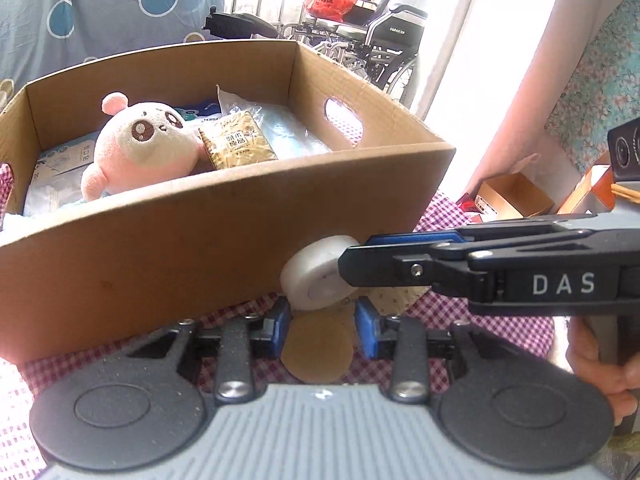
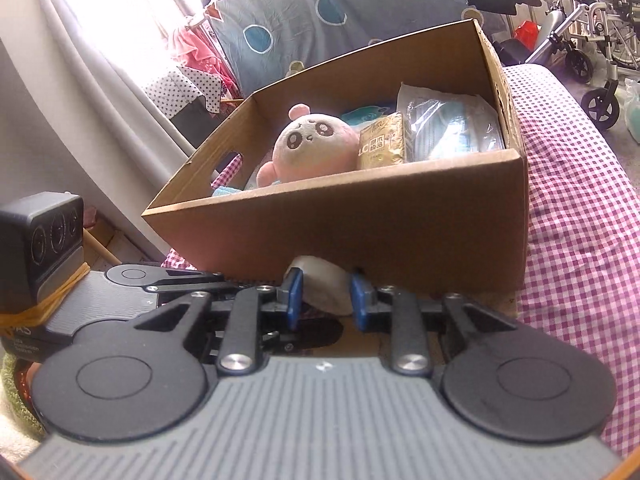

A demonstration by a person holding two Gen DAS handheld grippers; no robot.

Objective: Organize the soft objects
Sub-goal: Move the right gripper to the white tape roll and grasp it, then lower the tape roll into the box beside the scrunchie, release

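A white foam roll (image 1: 316, 276) lies tilted against the front of the cardboard box (image 1: 160, 260). My right gripper (image 1: 354, 256) comes in from the right and is shut on it. In the right wrist view the same white roll (image 2: 326, 284) sits pinched between the blue pads (image 2: 295, 298) of my right gripper (image 2: 327, 300). My left gripper (image 1: 323, 330) is shut on a tan round roll (image 1: 318, 350) just below the white one, on the checked cloth (image 1: 460, 312). Inside the box lie a pink plush toy (image 1: 148, 144), a gold packet (image 1: 238, 144) and clear plastic packs (image 1: 288, 132).
The box (image 2: 360, 220) stands on a red-and-white checked cloth (image 2: 580, 200) and fills the space ahead of both grippers. A hand (image 1: 600, 364) holds the right tool. A small open carton (image 1: 516, 196) sits on the floor at right. A wheelchair (image 1: 380, 32) and a blue patterned sheet (image 1: 100, 8) are behind.
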